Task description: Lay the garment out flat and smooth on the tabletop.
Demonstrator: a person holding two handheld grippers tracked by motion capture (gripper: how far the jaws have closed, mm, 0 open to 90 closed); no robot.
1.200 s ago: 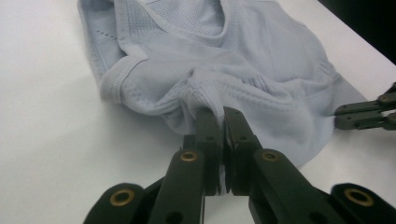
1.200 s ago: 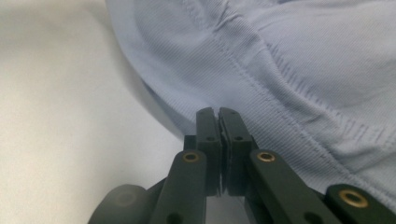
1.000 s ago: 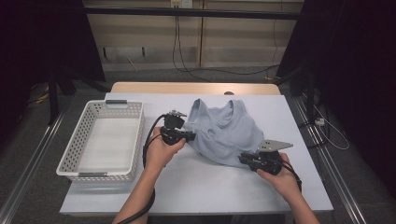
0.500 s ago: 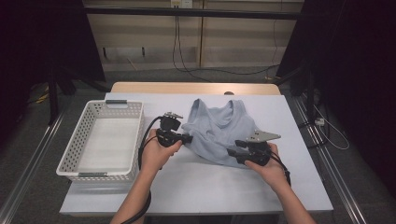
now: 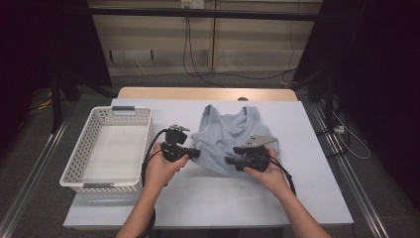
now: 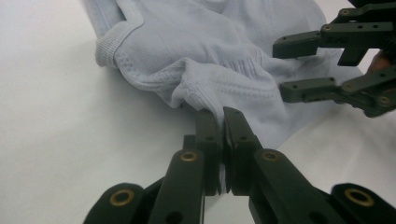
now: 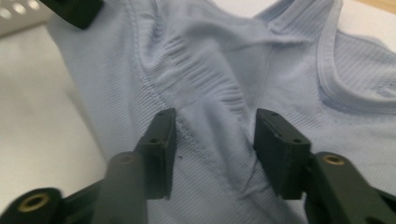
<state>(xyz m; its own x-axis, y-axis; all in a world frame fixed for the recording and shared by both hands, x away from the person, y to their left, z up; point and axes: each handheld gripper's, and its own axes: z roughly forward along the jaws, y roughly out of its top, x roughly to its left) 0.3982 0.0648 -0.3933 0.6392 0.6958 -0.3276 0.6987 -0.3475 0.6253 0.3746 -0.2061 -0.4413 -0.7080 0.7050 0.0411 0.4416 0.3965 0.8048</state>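
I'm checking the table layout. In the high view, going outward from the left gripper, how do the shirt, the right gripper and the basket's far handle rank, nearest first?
1. Shirt: its hem is pinched in the left gripper, just to the right.
2. Right gripper: farther right, over the shirt's lower edge.
3. Basket's far handle: up and to the left, on the far rim.

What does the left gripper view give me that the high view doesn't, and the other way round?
Left gripper view alone: the left gripper pinching a ribbed edge of the pale blue top, jaws shut on the fabric. High view alone: the white basket left of the garment, the light table, both forearms. Shared: the top lying on the table and the right gripper with jaws apart over the cloth; its jaws have just been closing.
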